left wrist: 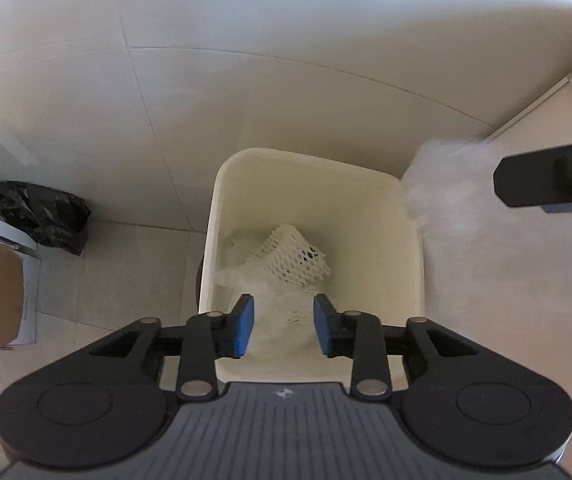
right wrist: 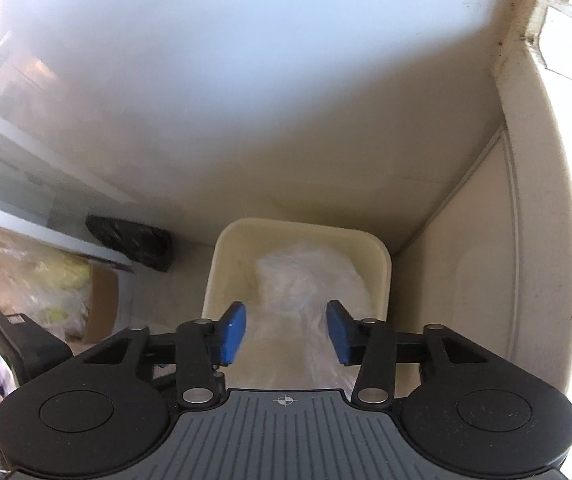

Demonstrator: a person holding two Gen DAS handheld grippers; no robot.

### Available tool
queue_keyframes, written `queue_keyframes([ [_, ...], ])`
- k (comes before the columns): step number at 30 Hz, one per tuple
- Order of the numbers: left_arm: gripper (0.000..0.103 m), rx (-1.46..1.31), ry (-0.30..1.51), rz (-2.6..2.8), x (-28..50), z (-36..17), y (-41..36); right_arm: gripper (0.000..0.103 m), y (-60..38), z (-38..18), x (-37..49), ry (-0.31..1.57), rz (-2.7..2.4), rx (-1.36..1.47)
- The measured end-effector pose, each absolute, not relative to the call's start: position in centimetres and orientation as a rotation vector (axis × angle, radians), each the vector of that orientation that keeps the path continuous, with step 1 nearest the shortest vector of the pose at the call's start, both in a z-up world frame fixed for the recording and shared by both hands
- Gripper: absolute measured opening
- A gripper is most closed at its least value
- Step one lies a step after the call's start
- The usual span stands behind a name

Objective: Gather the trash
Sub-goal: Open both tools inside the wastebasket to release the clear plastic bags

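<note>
Where the cream bin (left wrist: 317,216) stands on the pale tiled floor (left wrist: 126,264) against the white wall (left wrist: 246,60), both grippers point steeply down over its open mouth. The left gripper (left wrist: 284,326) hangs above the near rim of the bin with its blue pads (left wrist: 244,330) apart; nothing is pressed between them, and through the gap a white foam net (left wrist: 293,256) shows inside the bin, lying on crumpled clear plastic toward the bin's left wall. The right gripper (right wrist: 284,332) also hovers over the near side of the bin, its pads standing apart and clamping nothing. Between and beyond them a bundle of clear plastic wrap (right wrist: 305,292) is blurred; it reaches into the bin on its right half, and whether it touches either pad I cannot tell. In the left wrist view the same blurred plastic (left wrist: 449,184) appears just right of the bin's far right corner, beside a black part of the right gripper at the frame edge. A black plastic bag (left wrist: 40,212) sits on the floor to the left of the bin, by the wall. Farther left of the bin, nearer the camera, an open cardboard box (left wrist: 4,300) holds pale and yellowish plastic packaging
</note>
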State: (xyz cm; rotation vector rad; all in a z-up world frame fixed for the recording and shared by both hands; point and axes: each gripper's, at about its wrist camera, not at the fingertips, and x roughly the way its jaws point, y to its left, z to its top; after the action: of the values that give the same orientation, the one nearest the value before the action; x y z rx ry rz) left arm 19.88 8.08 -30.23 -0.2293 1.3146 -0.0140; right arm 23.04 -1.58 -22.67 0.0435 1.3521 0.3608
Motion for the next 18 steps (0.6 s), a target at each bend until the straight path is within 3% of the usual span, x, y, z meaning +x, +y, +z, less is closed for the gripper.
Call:
queue_keyframes([
  [7,0.045,-0.228,1.322,-0.008,19.9,-29.6,7.8,0.049,-2.3,-21.7,22.5,1.355,0.351,0.053],
  [18,0.053,-0.213,1.31,-0.016,19.7,-29.3,8.1,0.052,-2.5,-19.9,22.7,1.331,0.355,0.064],
])
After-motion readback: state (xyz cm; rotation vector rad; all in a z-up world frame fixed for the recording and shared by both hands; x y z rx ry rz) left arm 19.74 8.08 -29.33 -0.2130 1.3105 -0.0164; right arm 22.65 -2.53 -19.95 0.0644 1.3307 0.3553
